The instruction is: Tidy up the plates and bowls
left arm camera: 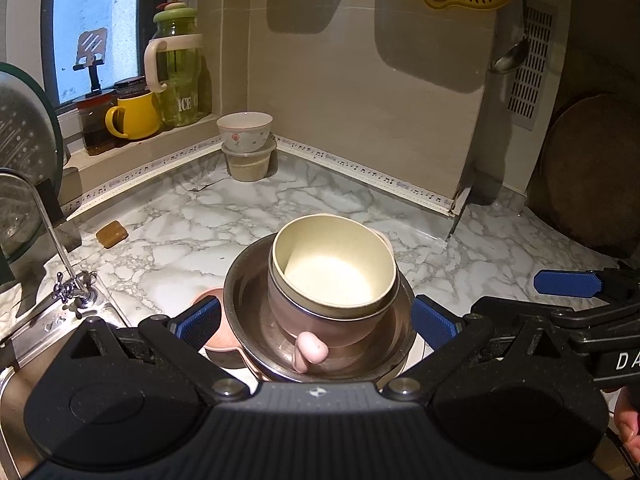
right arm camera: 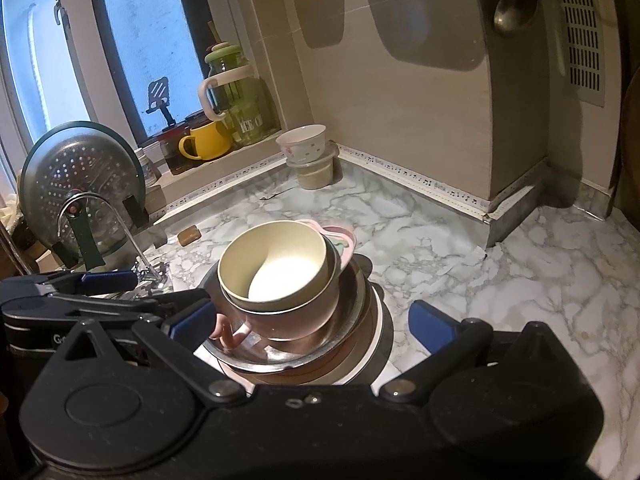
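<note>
The cream round bowl [left arm camera: 334,268], nested in a pink handled cup [left arm camera: 320,328] inside a steel bowl [left arm camera: 240,300], sits mid-tabletop [left arm camera: 180,216], directly ahead between the wide-spread left claw [left arm camera: 316,322]; the right claw [right arm camera: 312,326], also wide, flanks it.

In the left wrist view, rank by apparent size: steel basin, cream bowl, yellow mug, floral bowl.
1. steel basin
2. cream bowl
3 and 4. yellow mug and floral bowl look alike, so no ranking.
The basin and cream bowl sit nearer the camera, which inflates them.
</note>
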Motion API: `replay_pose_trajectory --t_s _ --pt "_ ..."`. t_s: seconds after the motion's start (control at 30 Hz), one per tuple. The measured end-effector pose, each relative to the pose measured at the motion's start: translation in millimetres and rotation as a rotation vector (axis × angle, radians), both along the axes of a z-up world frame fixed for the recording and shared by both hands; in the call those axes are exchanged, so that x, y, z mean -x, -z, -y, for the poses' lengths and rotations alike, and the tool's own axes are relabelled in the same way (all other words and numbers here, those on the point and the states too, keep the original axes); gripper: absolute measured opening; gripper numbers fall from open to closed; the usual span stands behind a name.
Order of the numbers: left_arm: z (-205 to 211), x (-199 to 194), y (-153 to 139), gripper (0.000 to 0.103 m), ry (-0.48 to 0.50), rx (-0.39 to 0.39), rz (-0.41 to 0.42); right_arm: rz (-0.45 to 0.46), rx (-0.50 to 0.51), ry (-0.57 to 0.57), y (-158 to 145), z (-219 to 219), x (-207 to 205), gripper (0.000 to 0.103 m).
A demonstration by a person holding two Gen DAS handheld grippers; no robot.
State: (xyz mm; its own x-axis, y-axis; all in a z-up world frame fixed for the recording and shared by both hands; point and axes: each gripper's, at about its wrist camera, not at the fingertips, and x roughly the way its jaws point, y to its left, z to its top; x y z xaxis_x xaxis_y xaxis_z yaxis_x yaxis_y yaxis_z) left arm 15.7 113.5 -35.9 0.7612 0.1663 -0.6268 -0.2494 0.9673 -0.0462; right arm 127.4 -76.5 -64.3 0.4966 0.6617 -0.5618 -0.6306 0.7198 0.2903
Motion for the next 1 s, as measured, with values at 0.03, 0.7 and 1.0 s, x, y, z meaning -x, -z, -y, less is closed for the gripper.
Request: replay_pose_trajectory --t_s 0.03,0.7,1.0 --pt "-1.0 -0.5 0.1 0.102 -0.003 0.001 -0.001 -0.002 -0.002 -0.005 0.2 -0.6 -1.4 0.103" --pt "-6.2 -6.1 1.7 0.102 -0.039 0.018 0.0 -0.01 -0.003 -0.042 0.2 -8.1 -12.8 0.103" --pt "-6.0 -3.4 0.3 0.101 -0.047 0.016 0.006 -0.01 -0.009 -0.048 0.2 -8.8 -12.8 0.103"
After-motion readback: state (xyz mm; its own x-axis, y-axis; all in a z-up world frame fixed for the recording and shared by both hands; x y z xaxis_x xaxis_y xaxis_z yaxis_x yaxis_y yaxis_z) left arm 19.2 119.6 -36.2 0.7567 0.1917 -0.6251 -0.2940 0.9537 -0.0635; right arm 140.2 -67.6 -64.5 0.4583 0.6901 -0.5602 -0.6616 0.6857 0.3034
